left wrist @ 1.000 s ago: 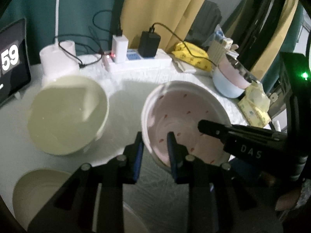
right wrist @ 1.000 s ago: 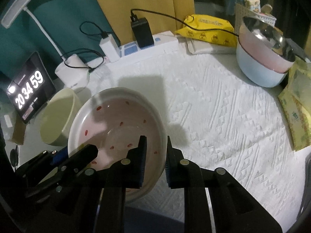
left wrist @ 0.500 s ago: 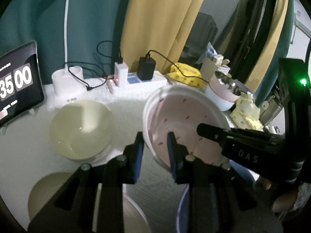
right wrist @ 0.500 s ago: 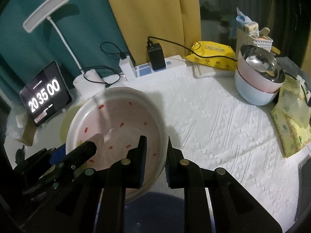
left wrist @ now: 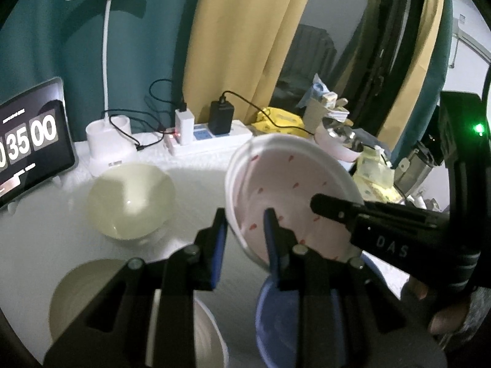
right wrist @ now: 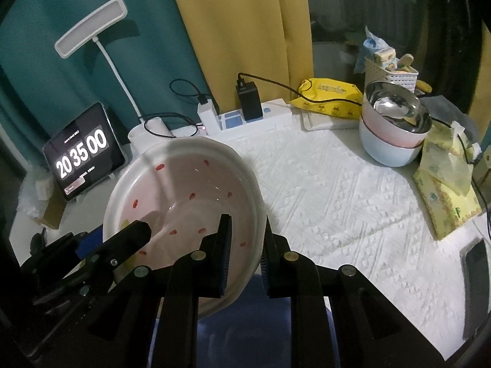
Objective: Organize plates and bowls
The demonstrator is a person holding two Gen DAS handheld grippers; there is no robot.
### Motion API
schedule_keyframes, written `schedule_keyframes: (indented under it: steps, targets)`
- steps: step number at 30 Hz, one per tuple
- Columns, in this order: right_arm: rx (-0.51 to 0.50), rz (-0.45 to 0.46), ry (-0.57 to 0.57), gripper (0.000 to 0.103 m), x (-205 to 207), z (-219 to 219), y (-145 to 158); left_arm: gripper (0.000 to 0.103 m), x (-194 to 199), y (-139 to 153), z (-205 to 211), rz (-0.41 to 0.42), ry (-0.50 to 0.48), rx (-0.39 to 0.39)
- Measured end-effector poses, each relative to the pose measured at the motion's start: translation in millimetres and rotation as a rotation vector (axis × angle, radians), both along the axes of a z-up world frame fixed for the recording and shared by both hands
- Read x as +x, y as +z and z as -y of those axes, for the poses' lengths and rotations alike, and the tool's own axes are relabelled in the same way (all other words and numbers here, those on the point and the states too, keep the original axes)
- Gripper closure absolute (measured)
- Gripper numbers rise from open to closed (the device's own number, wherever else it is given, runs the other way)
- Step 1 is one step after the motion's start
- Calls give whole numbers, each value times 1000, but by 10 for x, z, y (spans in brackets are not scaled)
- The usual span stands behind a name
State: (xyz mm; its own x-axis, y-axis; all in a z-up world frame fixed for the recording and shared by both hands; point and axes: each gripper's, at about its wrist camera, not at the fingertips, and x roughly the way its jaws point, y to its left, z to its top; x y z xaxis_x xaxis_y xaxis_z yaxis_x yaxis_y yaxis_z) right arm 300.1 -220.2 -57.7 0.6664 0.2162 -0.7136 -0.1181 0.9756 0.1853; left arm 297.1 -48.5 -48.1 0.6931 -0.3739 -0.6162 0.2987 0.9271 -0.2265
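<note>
Both grippers hold a white bowl with red specks (left wrist: 285, 184), lifted off the table and tilted. My left gripper (left wrist: 244, 234) is shut on its left rim. My right gripper (right wrist: 245, 245) is shut on its right rim; the bowl also shows in the right wrist view (right wrist: 184, 202). A blue bowl (left wrist: 276, 322) sits right below it, and also shows in the right wrist view (right wrist: 245, 331). A pale green bowl (left wrist: 130, 199) stands on the table to the left. A cream plate (left wrist: 83, 294) lies at the near left.
At the back stand a lamp base (left wrist: 107, 147), a power strip with chargers (right wrist: 245, 119) and a clock tablet (right wrist: 83, 150). Stacked bowls with a steel one on top (right wrist: 392, 132) and yellow tissue packs (right wrist: 445, 190) are at the right. A white quilted cloth (right wrist: 337, 199) covers the table.
Both grippers have raised the speckled bowl off the table and drawn it back toward me, over the blue bowl. The table objects now sit lower and farther away.
</note>
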Motion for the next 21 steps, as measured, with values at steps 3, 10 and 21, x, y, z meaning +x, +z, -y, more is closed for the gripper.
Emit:
schedule_keyframes:
  steps: [3,10,21]
  targets:
    - [2,9,-3,85,-61,23,31,78,-62,20,16,2,-4,1]
    - [6,22,-8,85,-208,77,65,78,-190,56,69,7,-12,2]
    - [14,27,-25,85,-417,194,70,78,-372,67,168,9,-35,7]
